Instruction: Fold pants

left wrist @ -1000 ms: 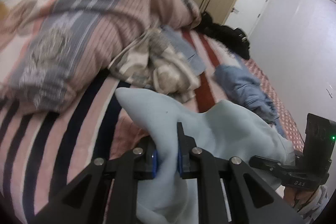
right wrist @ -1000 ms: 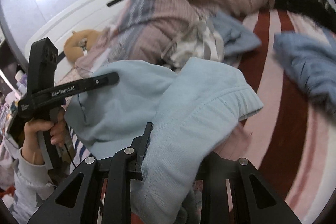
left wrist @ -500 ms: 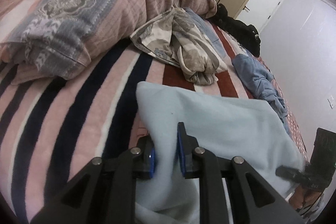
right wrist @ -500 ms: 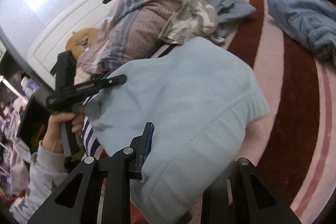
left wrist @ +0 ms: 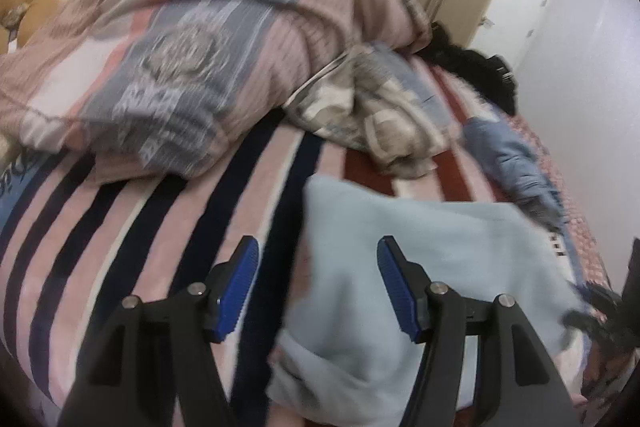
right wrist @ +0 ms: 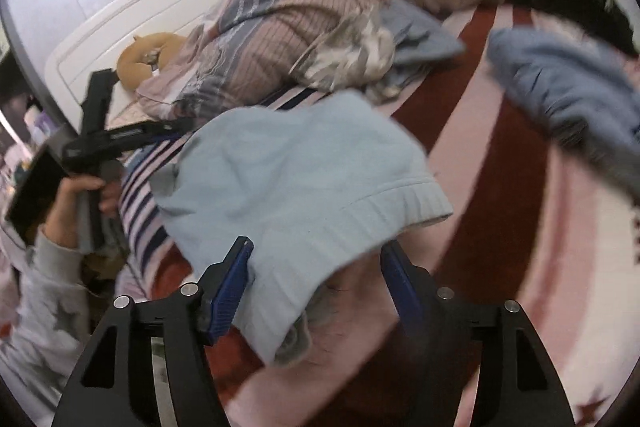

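The light blue pants (left wrist: 420, 267) lie folded on the striped bed; they also show in the right wrist view (right wrist: 296, 179), ribbed hem toward the camera. My left gripper (left wrist: 316, 283) is open, its blue pads wide apart over the pants' left edge, holding nothing. My right gripper (right wrist: 320, 279) is open too, jaws on either side of the hem, not clamping it. The left gripper's handle and the hand holding it (right wrist: 100, 147) show at the left of the right wrist view.
A pink and grey quilt (left wrist: 200, 39) is heaped at the back. A camouflage garment (left wrist: 372, 115) and a blue denim garment (left wrist: 512, 155) lie beyond the pants. A black garment (left wrist: 472, 67) lies by the wardrobe. The striped blanket (left wrist: 140, 247) stretches left.
Both grippers were shut on the pants and carried them down onto the bed; now both have opened and let go. The pants lie flat.
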